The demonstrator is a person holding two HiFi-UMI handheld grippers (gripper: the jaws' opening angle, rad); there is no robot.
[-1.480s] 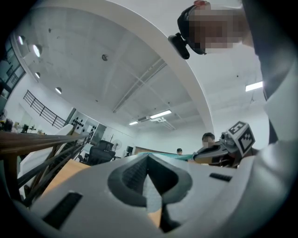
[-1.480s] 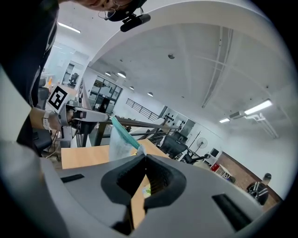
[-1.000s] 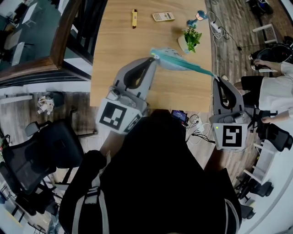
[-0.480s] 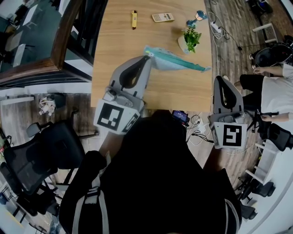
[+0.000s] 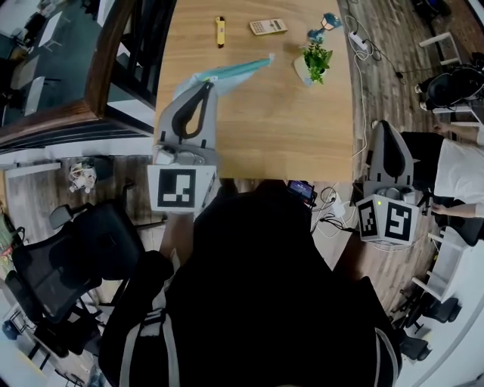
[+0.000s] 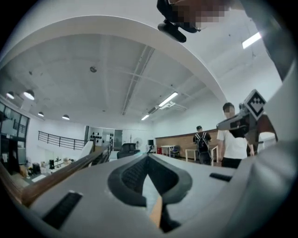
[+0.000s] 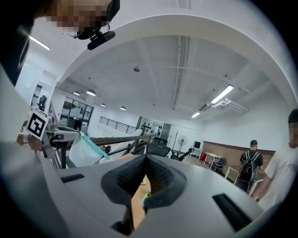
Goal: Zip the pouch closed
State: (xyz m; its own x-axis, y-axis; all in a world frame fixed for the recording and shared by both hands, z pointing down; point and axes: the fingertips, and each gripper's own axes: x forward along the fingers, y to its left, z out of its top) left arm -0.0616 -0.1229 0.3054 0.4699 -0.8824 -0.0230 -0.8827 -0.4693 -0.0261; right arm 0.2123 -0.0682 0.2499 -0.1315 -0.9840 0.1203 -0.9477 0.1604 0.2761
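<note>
Head view is showing the left claw (image 5: 204, 85) pinching the pouch (image 5: 231, 71), which is pointing right toward the faraway, closed, empty right claw (image 5: 381, 125).

One table (image 5: 287, 128) is counted, and on it one calculator (image 5: 268, 26), one yellow stick (image 5: 220, 30), one potted plant (image 5: 315, 60) and one small blue object (image 5: 325, 23) (too small to be named). One pouch (image 5: 227, 72) is seen above it. Two grippers are counted: the left gripper (image 5: 206, 82) and the right gripper (image 5: 380, 123). One phone (image 5: 300, 189) is seen at the table's near edge. In the left gripper view two people are counted: a person with a backpack (image 6: 203, 144) and a person in a white shirt (image 6: 233, 142).
</note>
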